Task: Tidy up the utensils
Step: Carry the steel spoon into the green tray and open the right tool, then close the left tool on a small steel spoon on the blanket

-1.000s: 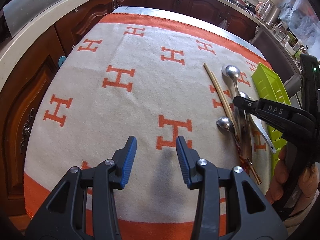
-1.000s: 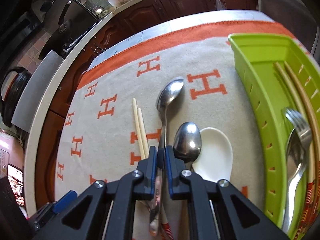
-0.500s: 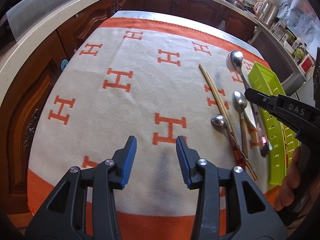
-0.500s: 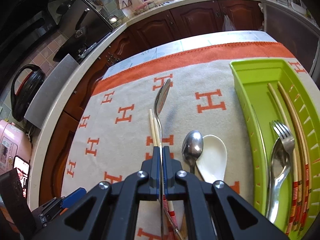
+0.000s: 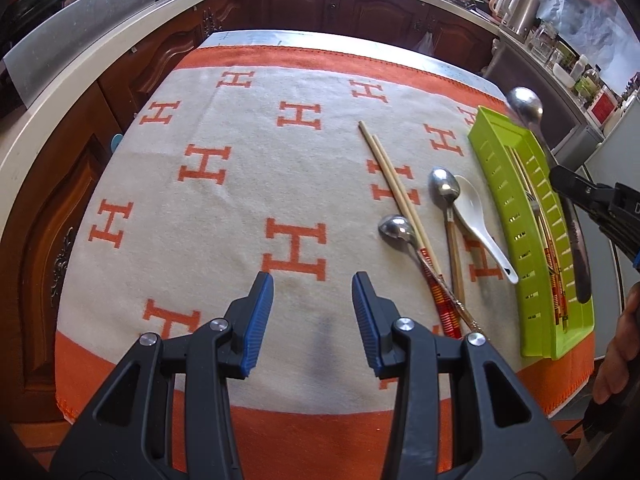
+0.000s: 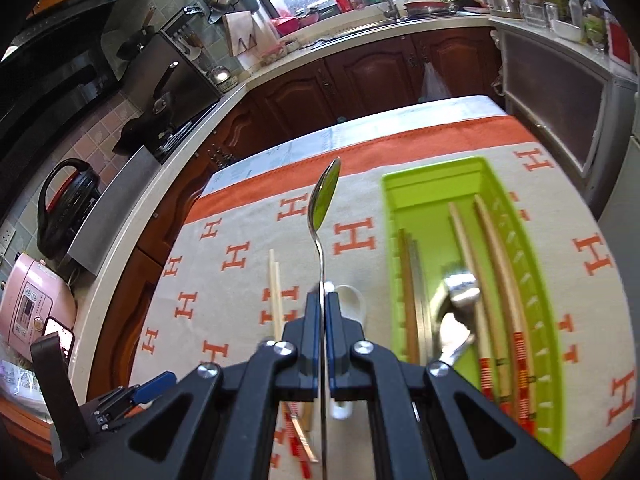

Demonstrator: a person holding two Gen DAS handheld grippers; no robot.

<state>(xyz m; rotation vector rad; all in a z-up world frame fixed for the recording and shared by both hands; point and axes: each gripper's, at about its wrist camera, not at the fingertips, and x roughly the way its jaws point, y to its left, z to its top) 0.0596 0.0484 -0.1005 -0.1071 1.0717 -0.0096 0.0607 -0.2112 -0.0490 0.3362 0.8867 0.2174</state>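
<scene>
Left wrist view: sits behind the left gripper (image 5: pixel 313 322), looking steeply down and forward over the patterned cloth (image 5: pixel 224 208), close above its near edge; cabinets curve round the top. The green tray (image 5: pixel 500 184) lies at its right margin, the right gripper (image 5: pixel 560 176) entering there.

Right wrist view: behind the right gripper (image 6: pixel 323 300), higher and less steep, taking in counter, sink and window.

Shared: cloth, tray (image 6: pixel 436 176), loose chopsticks (image 5: pixel 394 184) (image 6: pixel 275 288), white spoon (image 5: pixel 478 220) (image 6: pixel 352 300), the held spoon (image 5: pixel 528 110) (image 6: pixel 325 196).
</scene>
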